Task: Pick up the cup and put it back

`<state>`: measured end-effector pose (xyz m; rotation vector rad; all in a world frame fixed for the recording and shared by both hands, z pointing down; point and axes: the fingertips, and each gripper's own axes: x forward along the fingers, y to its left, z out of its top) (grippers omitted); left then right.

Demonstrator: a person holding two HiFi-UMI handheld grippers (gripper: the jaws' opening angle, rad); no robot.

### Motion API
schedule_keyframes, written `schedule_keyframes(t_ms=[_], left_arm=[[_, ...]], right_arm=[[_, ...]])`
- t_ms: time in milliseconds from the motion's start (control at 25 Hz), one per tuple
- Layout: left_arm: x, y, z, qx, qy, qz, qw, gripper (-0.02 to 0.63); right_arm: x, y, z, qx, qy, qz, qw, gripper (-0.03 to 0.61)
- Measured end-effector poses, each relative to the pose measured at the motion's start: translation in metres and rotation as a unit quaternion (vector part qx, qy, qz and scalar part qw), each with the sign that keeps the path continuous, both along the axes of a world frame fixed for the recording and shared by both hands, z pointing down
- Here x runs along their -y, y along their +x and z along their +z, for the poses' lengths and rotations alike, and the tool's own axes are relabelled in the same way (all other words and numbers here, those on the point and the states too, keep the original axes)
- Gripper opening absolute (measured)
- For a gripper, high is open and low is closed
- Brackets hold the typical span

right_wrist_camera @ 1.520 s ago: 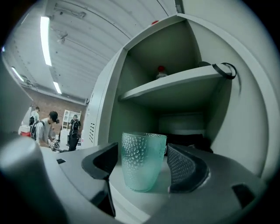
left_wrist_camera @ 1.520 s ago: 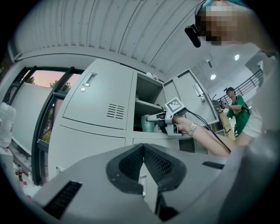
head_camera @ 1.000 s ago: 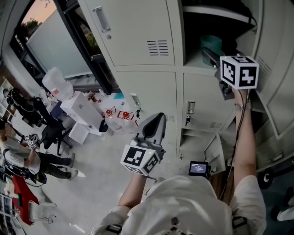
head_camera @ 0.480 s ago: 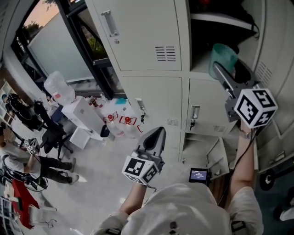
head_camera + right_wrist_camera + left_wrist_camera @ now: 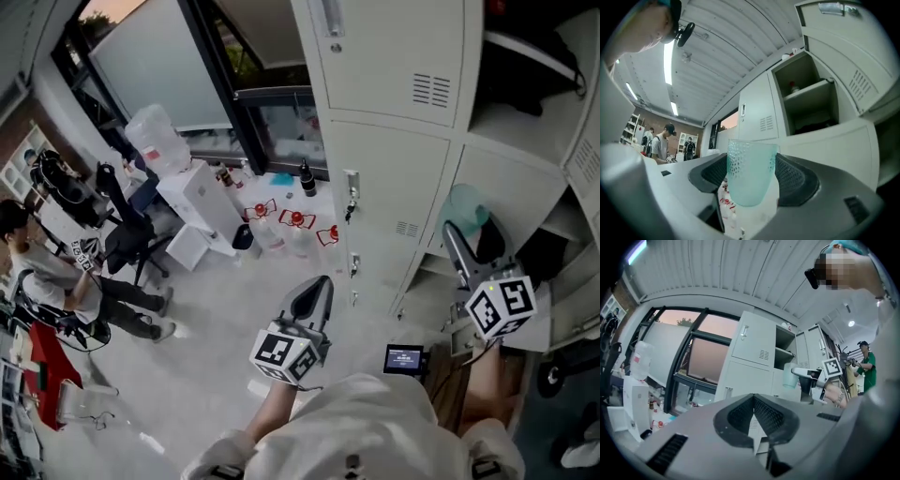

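The right gripper point(image 5: 472, 236) is at the right side of the head view, and its jaws are closed on a pale teal translucent cup point(image 5: 750, 171). In the right gripper view the two dark ribbed pads press the cup from both sides, and its wider mouth points to the top of the frame. The cup has a pattern of small dots on the upper part of its wall. It is in the air in front of the grey metal lockers point(image 5: 394, 66), below the open compartment point(image 5: 530, 89) in the upper right corner, and it rests on no shelf. The left gripper point(image 5: 317, 292) is low in the middle of the head view, well apart from the cup. Its jaws are pressed together with nothing between them, and they point toward the lockers. At the left of the head view a large water bottle point(image 5: 157, 141) stands beside a white box, and a person point(image 5: 42, 277) sits near the left edge.
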<state>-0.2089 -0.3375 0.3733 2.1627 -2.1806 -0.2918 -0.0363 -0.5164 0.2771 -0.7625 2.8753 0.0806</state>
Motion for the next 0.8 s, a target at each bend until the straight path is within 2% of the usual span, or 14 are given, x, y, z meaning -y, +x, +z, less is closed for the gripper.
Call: schedule_keyframes(t_ms=[160,320,520,680,800], left_arm=[[-0.059,-0.034,0.026,-0.015,-0.028,-0.031,0.9990,0.006],[-0.097,-0.047,0.044,-0.020,-0.043,-0.036,0.9982,0.006],[-0.125,-0.029,0.059,-0.006,-0.056,0.013,0.9983,0.006],[-0.135,0.002,0.073,-0.006,-0.064,0.064,0.9958,0.006],[-0.136,0.021,0.077,-0.002,-0.060,0.097,0.9935,0.006]], right_arm=[[-0.052,-0.023,0.059,-0.009,-0.078,-0.007,0.997,0.322],[-0.104,-0.032,0.089,0.004,-0.110,-0.011,0.994,0.322],[-0.194,-0.034,0.130,0.032,-0.113,-0.026,0.993,0.322],[-0.257,-0.022,0.179,0.000,-0.144,-0.009,0.989,0.322],[-0.278,-0.005,0.196,-0.009,-0.169,0.012,0.986,0.322]])
